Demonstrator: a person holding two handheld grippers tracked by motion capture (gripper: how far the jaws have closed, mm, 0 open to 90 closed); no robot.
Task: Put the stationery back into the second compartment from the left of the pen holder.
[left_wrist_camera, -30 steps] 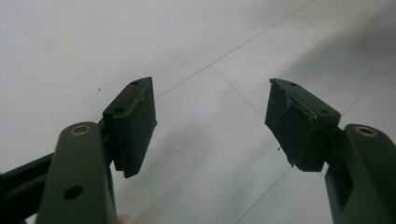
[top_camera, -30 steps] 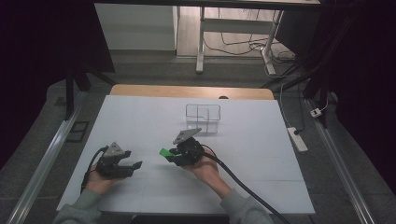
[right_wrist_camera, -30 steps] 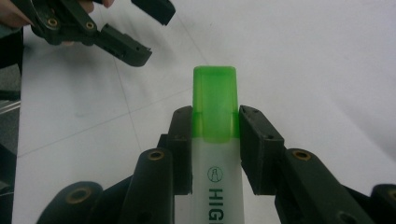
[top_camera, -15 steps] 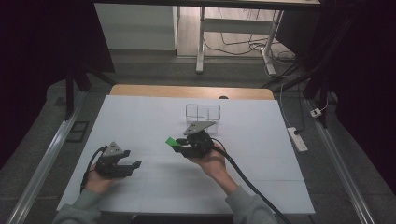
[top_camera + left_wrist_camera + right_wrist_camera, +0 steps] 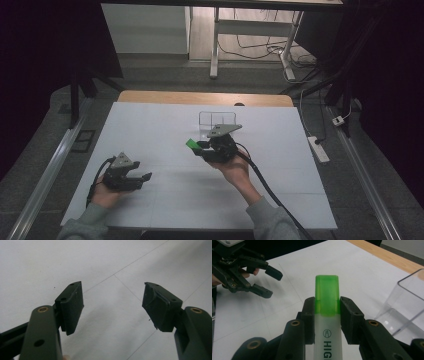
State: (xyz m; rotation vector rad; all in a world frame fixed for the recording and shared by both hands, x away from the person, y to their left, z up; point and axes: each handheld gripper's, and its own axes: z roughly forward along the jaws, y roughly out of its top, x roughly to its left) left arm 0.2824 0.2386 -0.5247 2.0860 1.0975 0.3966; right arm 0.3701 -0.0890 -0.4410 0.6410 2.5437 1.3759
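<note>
Right gripper (image 5: pixel 327 308) (black, two-jaw, held in the person's right hand (image 5: pixel 237 167)): jaws clamped on a highlighter pen with a white barrel and translucent green cap (image 5: pixel 327 312), pads pressing just below and onto the base of the cap, cap projecting past the jaw tips. In the high view, seen above the middle of the white table (image 5: pixel 165 125), green cap pointing left, just near of a clear, open-topped plastic box (image 5: pixel 217 120) standing toward the far side of the table. In the right gripper view, clear box at right, close beside the jaws but apart from the pen.

Left gripper (image 5: pixel 113 307) (same build, in the left hand (image 5: pixel 106 195)): jaws spread wide with nothing between the pads (image 5: pixel 73 307), bare table surface visible through the gap. In the high view, low over the near left part of the table, well apart from the pen and the box (black cable (image 5: pixel 270 192) trailing from the right gripper toward the near edge).
</note>
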